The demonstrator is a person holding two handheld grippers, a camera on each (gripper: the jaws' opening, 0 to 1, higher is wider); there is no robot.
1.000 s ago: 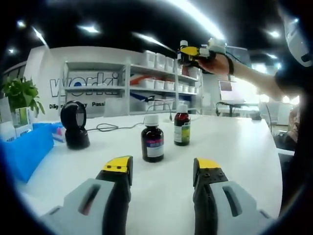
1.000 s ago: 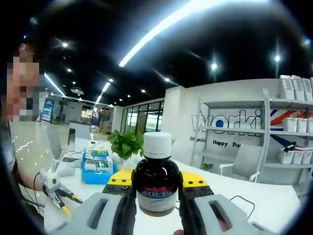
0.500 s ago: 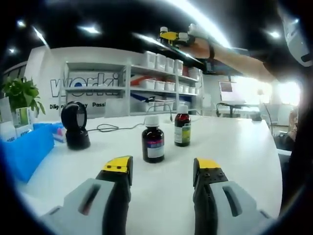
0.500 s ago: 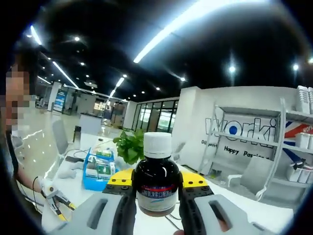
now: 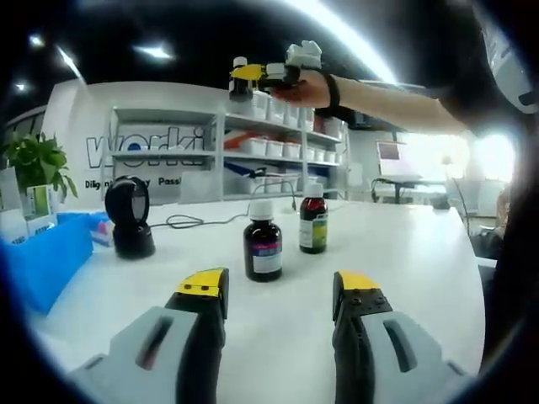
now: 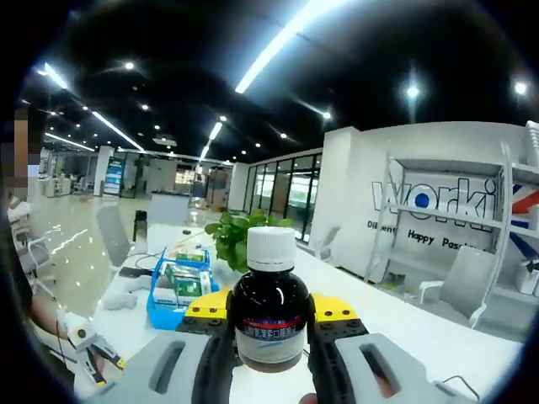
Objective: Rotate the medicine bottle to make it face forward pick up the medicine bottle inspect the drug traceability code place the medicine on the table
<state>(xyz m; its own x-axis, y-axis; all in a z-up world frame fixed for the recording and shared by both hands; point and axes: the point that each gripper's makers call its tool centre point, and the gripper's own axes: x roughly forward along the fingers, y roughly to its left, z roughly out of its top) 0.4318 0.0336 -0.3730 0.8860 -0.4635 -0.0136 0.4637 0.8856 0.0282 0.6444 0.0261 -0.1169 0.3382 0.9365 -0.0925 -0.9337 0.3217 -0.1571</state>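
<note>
Right hand-held gripper (image 6: 269, 324) clamped on medicine bottle (image 6: 269, 316), centre frame, raised off the table (image 5: 404, 252). Left hand-held gripper (image 5: 278, 290) jaws apart, lower frame, holding nothing.

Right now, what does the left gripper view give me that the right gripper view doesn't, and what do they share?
Left gripper view: two bottles standing apart on the table, a black scanner, and the raised right tongs. Its own left tongs are open and empty.

Right gripper view: the held bottle up close, label readable side toward the camera, clamped between the tongs' jaws.

Both: the plant, blue tray, shelves and the wall lettering.
</note>
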